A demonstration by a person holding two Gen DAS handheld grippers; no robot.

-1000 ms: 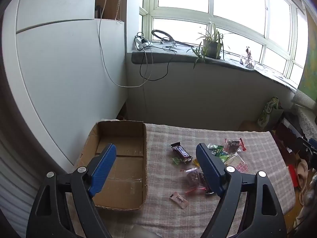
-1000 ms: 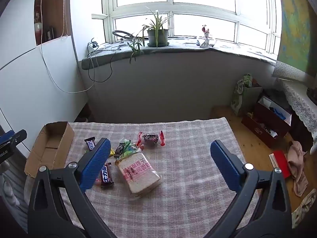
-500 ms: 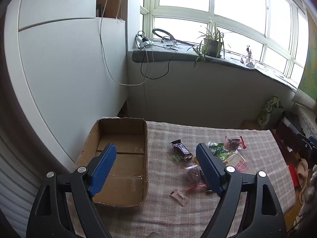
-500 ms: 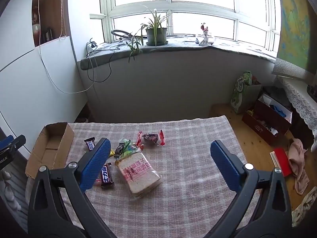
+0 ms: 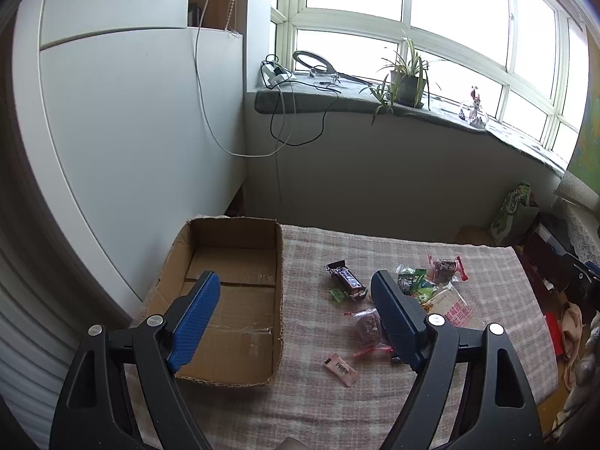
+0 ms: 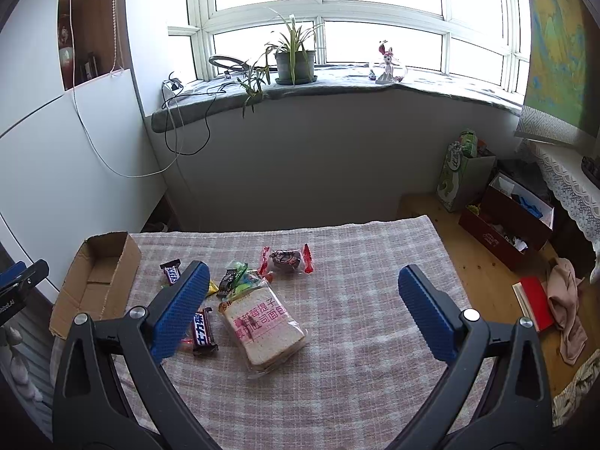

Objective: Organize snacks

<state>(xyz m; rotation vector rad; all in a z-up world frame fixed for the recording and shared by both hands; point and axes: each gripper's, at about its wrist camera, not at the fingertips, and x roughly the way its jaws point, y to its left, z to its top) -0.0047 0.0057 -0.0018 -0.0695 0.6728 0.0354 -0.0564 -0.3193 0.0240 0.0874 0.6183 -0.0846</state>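
Both sets of fingers wide open, holding nothing. I'd drop the right gripper (image 6: 300,300) straight over the bread pack (image 6: 262,326) beside the cardboard box (image 6: 97,285), squeezing gently.

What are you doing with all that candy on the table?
Someone is about to tidy the snacks. The left gripper and the right gripper both hang open above the table, holding nothing. The cardboard box at the table's left end has nothing in it yet. The bag of sliced bread, the Snickers bars and the small candies all lie loose on the checked cloth.
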